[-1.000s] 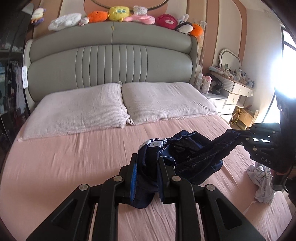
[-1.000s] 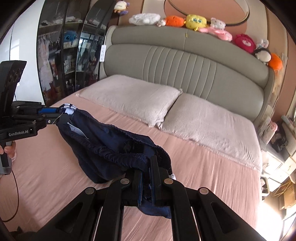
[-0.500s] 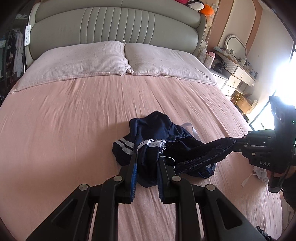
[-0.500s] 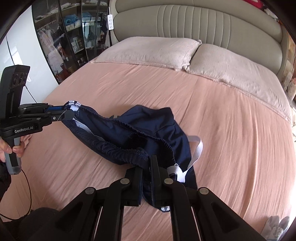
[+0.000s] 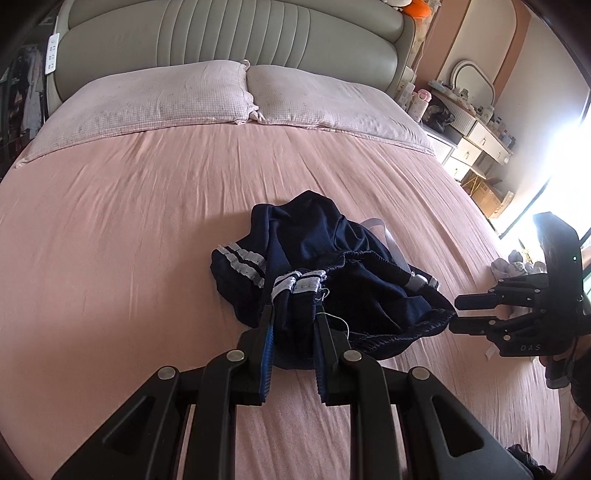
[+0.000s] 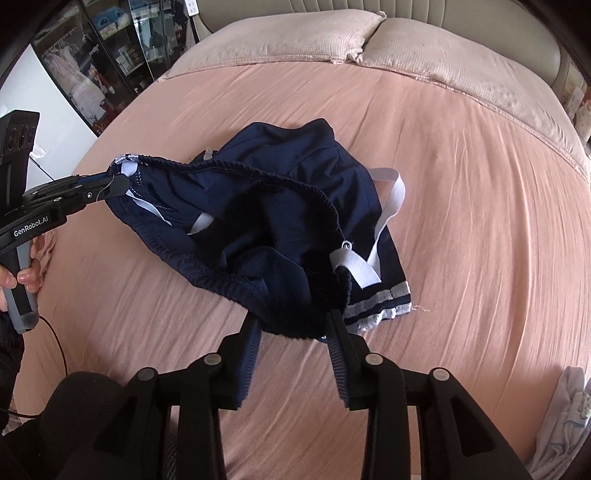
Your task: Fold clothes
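Navy shorts (image 5: 317, 258) with white-striped hems lie on the pink bed sheet (image 5: 129, 229); they also show in the right wrist view (image 6: 280, 206). My left gripper (image 5: 293, 317) is shut on the waistband near the white label and holds that end slightly raised; it appears at the left of the right wrist view (image 6: 118, 182). My right gripper (image 6: 295, 325) has its jaws spread, with the elastic waistband lying between them. In the left wrist view it (image 5: 456, 314) sits at the shorts' right edge with fingers apart.
Two pink pillows (image 5: 155, 96) and a grey headboard (image 5: 229, 33) are at the far end. A pale garment (image 6: 569, 410) lies at the bed's right edge. A dresser (image 5: 476, 133) stands right of the bed, glass cabinets (image 6: 107, 55) left.
Both grippers lowered the shorts from the air onto the sheet. The right gripper's jaws, shut on the waistband before, have opened; the left still grips.
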{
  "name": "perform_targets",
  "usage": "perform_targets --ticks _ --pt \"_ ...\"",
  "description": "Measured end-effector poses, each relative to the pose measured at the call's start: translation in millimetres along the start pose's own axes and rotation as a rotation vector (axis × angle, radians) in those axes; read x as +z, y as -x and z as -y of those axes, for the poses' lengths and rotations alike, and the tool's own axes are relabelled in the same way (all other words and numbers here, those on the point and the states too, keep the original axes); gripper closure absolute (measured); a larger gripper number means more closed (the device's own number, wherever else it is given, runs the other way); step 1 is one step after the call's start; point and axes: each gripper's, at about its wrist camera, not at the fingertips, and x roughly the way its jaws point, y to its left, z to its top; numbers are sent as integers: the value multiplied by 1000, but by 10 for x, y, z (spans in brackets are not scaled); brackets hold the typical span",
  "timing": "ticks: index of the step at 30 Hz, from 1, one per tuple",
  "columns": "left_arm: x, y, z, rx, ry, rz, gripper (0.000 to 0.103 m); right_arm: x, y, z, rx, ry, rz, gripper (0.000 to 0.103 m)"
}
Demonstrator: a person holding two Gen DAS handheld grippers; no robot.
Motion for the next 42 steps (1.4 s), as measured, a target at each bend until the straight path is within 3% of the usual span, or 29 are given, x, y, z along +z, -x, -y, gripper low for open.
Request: perform_targets --ticks 2,6,10,13,17,24,32,37,38,42 --pt "-23 -1 -35 -7 17 -2 87 -33 56 74 8 -33 6 65" --pt "-56 10 -45 -4 16 -10 87 -84 123 308 4 -137 14 53" --pt "-86 -5 -15 -2 5 -22 87 -97 76 504 -16 -276 5 52" --pt "-104 -10 31 -4 -5 -27 87 -68 -53 555 -104 -371 -34 52" --pt "-115 -13 80 -1 -21 -34 87 22 -177 525 -75 -438 -30 52" --pt "-108 -56 61 13 -15 -44 87 197 -442 362 -63 -393 -66 52" --pt "-119 -105 -4 19 10 -47 87 207 -637 286 -136 -349 -70 53" --pt "-145 -129 -1 20 18 -57 87 170 -638 306 -123 -403 -50 80" --pt "-148 -127 4 20 16 -57 87 167 -613 300 -121 -403 -45 93" --pt "-129 -100 23 45 2 -52 87 195 -476 222 -115 -355 -22 97"
